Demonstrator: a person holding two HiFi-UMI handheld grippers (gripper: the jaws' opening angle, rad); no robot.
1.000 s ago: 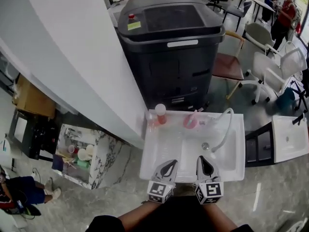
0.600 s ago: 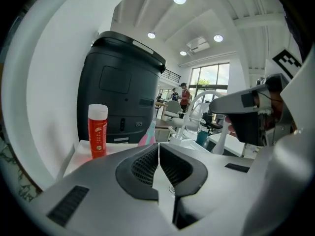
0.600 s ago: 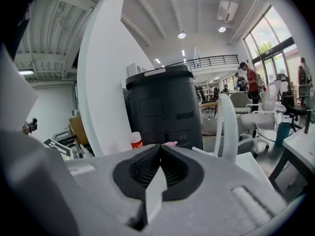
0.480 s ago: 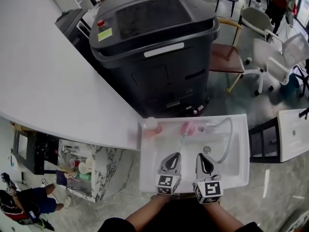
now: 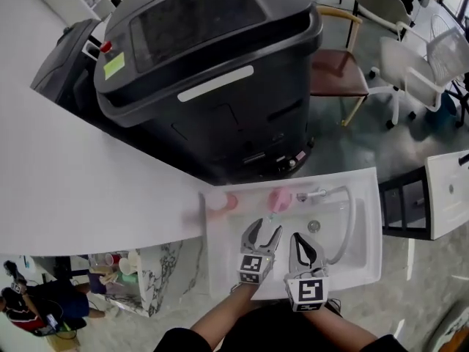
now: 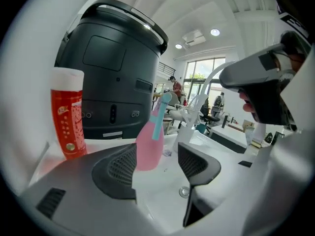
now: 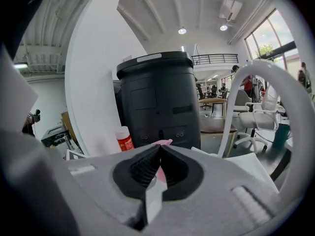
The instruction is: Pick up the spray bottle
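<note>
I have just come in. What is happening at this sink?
A person holds a gripper in each hand over a white sink. The left gripper has just been opening its jaws and points at the pink spray bottle at the back of the sink; the bottle shows between the jaws but is not yet gripped. The right gripper is shut and empty. A red bottle stands beside it.

Along the sink's (image 5: 222,266) back stand the can (image 5: 220,202) at the left corner, the spray bottle (image 5: 278,199) near the middle and the tap (image 5: 344,215) toward the right. The drain (image 5: 314,226) lies in the sink, right of its middle. The machine (image 5: 212,72) stands behind the sink. The left hand-held gripper (image 5: 265,229) and the right hand-held gripper (image 5: 303,242) are over the sink's front half.
</note>
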